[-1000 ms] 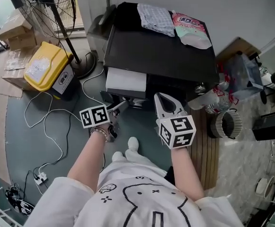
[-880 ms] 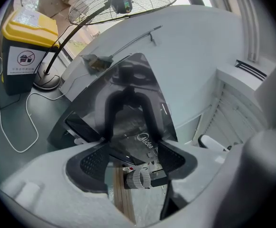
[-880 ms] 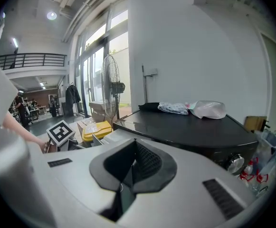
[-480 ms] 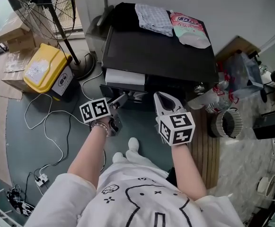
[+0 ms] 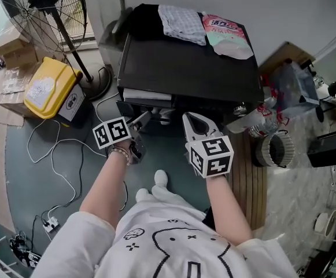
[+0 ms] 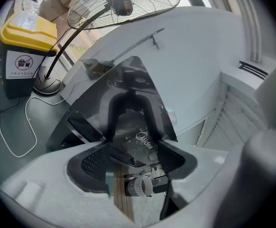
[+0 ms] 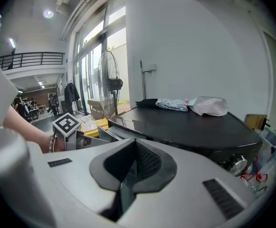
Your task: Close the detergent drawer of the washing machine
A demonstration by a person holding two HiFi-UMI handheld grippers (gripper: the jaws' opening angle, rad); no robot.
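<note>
Since I've been shoving with my left gripper (image 5: 143,119), the detergent drawer (image 5: 147,94) has gone from sticking well out a second ago to just a thin white strip poking from the washing machine (image 5: 185,62). I reckon this job's nearly done and one last nudge should seat it.

Head view first: the drawer sits at 12 o'clock from that gripper, just beside its tips. My right gripper (image 5: 189,119) hangs at 3 o'clock of the left one, touching nothing. Containers: the yellow bin (image 5: 43,88) is out at 9 o'clock with its lid down, so no clue what's in it. The ribbed round basket (image 5: 266,155) is at 3 o'clock, too dark inside to tell. A checked cloth (image 5: 182,23) and a pink bag (image 5: 225,33) lie on the machine's top at 12.

Left gripper view: the left gripper (image 6: 133,158) is released, with the pads spread wide and gripping nothing. The machine's dark front with its logo fills the gap ahead. I can't tell whether the tips actually touch it. The bin shows at 10 o'clock, lid shut, next to the fan (image 6: 123,4).

Right gripper view: the right gripper (image 7: 130,167) is clenched, pads together on nothing. What I take for the drawer shows at 9 o'clock, barely proud of the machine. The cloth and bag are up at 1 o'clock.
</note>
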